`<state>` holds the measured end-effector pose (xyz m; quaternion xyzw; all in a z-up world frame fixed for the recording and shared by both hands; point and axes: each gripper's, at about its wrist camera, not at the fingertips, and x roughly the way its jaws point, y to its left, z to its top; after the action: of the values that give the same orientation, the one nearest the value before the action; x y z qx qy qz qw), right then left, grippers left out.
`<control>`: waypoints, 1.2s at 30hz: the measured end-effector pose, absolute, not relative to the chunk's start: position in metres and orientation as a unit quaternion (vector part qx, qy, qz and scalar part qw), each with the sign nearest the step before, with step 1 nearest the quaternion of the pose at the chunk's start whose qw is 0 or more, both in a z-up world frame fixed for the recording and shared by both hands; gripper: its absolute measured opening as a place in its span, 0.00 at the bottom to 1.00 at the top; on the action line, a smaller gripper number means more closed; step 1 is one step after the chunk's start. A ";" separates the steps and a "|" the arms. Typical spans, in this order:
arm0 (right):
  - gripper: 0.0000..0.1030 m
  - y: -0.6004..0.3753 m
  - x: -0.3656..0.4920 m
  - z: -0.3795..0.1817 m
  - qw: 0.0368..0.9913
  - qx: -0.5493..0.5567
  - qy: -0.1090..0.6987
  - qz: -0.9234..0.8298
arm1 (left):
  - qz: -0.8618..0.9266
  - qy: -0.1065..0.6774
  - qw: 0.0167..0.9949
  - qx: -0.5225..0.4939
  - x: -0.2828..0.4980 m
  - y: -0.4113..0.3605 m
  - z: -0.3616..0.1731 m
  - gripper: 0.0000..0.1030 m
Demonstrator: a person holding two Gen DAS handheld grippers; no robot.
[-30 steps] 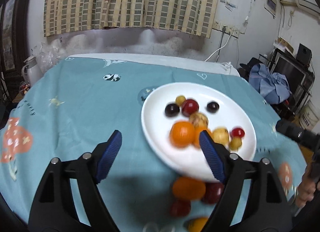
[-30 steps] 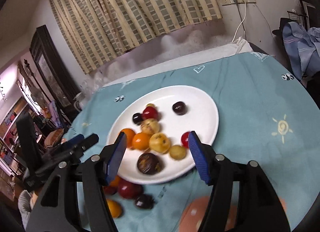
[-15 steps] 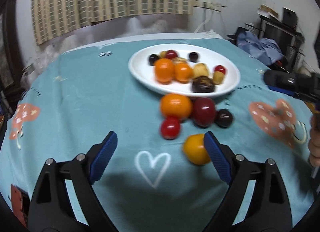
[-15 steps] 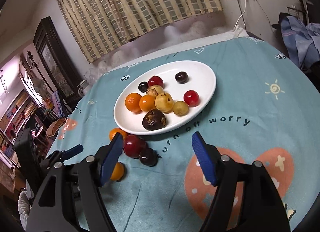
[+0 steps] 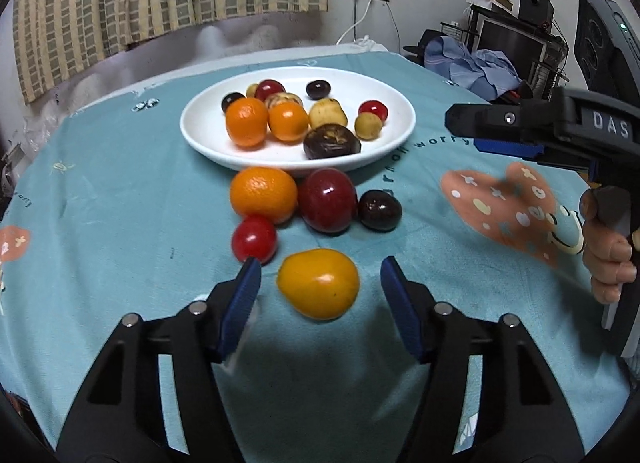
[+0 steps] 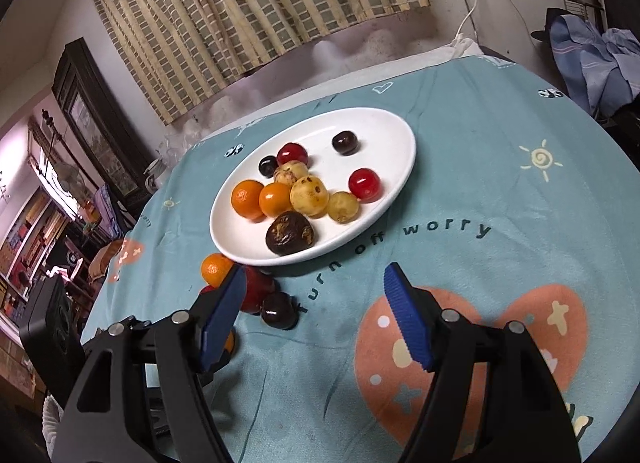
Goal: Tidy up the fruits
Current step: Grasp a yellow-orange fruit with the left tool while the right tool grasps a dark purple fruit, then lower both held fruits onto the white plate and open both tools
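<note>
A white plate (image 5: 396,103) holds several fruits: oranges, red, dark and yellow ones. It also shows in the right wrist view (image 6: 396,135). On the cloth before it lie an orange (image 5: 263,194), a dark red plum (image 5: 327,199), a dark cherry (image 5: 380,210), a red tomato (image 5: 253,240) and a yellow fruit (image 5: 318,283). My left gripper (image 5: 318,275) is open, its fingers on either side of the yellow fruit, not touching. My right gripper (image 6: 312,287) is open and empty, above the cloth right of the loose fruits (image 6: 278,310).
The round table has a teal printed cloth (image 5: 100,191). The right gripper's body and the hand holding it (image 5: 560,131) are at the right of the left wrist view. Clothes and electronics (image 5: 480,59) stand beyond the table's far right edge.
My left gripper pulled back from over the plate, then dropped low and forward around the yellow fruit. My right gripper drew back from the plate toward the table's front.
</note>
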<state>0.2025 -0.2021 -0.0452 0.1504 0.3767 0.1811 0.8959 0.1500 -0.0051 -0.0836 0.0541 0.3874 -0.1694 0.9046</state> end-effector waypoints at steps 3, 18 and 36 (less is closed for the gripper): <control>0.69 -0.187 0.203 -0.052 0.895 0.117 0.384 0.193 | -0.179 0.406 0.895 0.045 0.157 -0.005 -0.089 0.47; 0.50 -0.135 0.207 -0.076 0.891 -0.013 0.398 0.217 | -0.183 0.412 0.891 0.051 0.155 -0.004 -0.090 0.43; 0.25 -0.138 0.198 -0.059 0.892 -0.005 0.386 0.235 | -0.183 0.396 0.898 0.045 0.153 -0.003 -0.085 0.42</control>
<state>0.1978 -0.1383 -0.0593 -0.0051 0.3858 0.2351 0.8921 0.1527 -0.0027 -0.0851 0.0454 0.3965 -0.1831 0.8985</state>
